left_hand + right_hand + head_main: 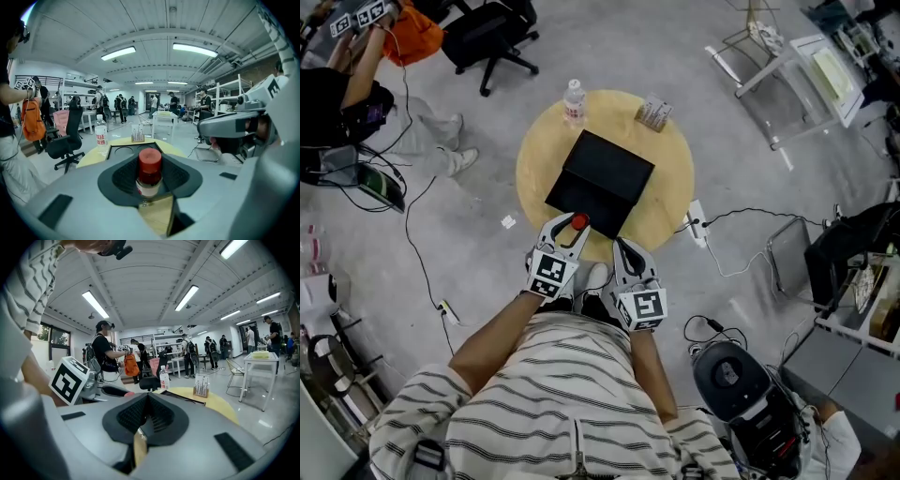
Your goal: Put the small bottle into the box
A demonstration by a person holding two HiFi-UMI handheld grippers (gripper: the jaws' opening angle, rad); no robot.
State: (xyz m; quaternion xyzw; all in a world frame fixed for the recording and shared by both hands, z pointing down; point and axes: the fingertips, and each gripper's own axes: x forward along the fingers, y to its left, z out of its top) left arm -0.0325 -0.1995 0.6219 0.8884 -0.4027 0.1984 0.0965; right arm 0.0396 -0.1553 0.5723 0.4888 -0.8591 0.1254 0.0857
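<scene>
A small bottle (578, 223) with a red cap and a pale label stands upright between the pads of my left gripper (566, 232), which is shut on it. In the left gripper view the bottle (149, 172) fills the middle of the jaws, over the near edge of the round wooden table (675, 187). The open black box (600, 178) lies just beyond it on the table, and its round recesses (123, 151) show behind the bottle. My right gripper (624, 251) hangs beside the left one at the table's near edge, its pads (146, 420) closed together with nothing in them.
A clear water bottle (574, 101) and a small rack of tubes (653, 113) stand at the table's far side. A black office chair (492, 37), a seated person (356, 84), cables and a power strip (696, 223) surround the table on the grey floor.
</scene>
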